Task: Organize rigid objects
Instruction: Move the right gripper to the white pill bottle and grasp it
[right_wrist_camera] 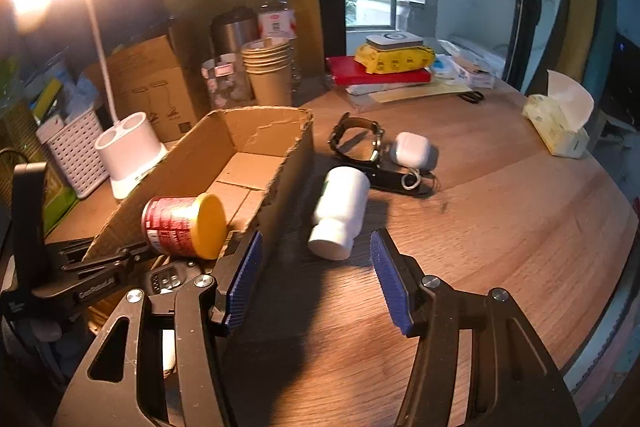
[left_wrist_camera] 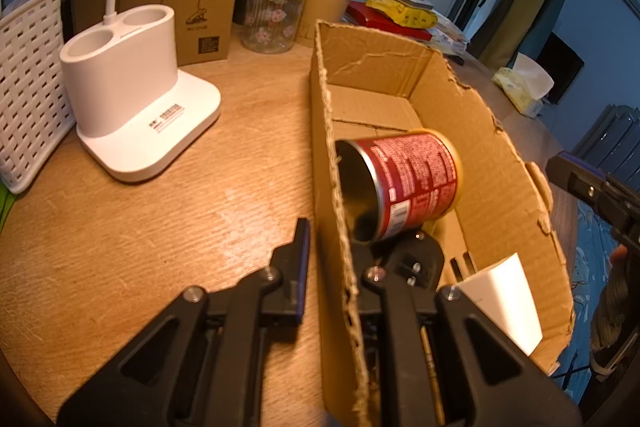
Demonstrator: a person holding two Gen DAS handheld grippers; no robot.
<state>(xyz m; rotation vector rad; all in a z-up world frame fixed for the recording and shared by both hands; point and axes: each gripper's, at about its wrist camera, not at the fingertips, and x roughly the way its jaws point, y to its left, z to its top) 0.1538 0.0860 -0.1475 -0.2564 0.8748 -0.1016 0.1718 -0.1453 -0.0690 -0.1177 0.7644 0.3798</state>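
My left gripper (left_wrist_camera: 360, 233) is shut on the near side wall of a torn cardboard box (left_wrist_camera: 400, 63), one finger outside and one inside. On the box floor just past the inner finger, a red can (left_wrist_camera: 412, 179) with a yellow lid lies on its side. In the right wrist view the box (right_wrist_camera: 256, 131), the can (right_wrist_camera: 180, 225) and the left gripper (right_wrist_camera: 132, 253) sit at the left. My right gripper (right_wrist_camera: 316, 279) stands open over the wooden table (right_wrist_camera: 500, 219) with nothing between its blue pads. Just beyond its fingertips a white bottle (right_wrist_camera: 340, 211) lies on its side, cap toward me.
Past the bottle lie a wristwatch (right_wrist_camera: 356, 139), a white earbud case (right_wrist_camera: 412, 149) and a black strap with a ring (right_wrist_camera: 396, 181). A white lamp base (left_wrist_camera: 132, 107), a lattice basket (left_wrist_camera: 28, 99), paper cups (right_wrist_camera: 268, 71), a patterned jar (left_wrist_camera: 272, 11) and a tissue pack (right_wrist_camera: 560, 123) line the table's edges.
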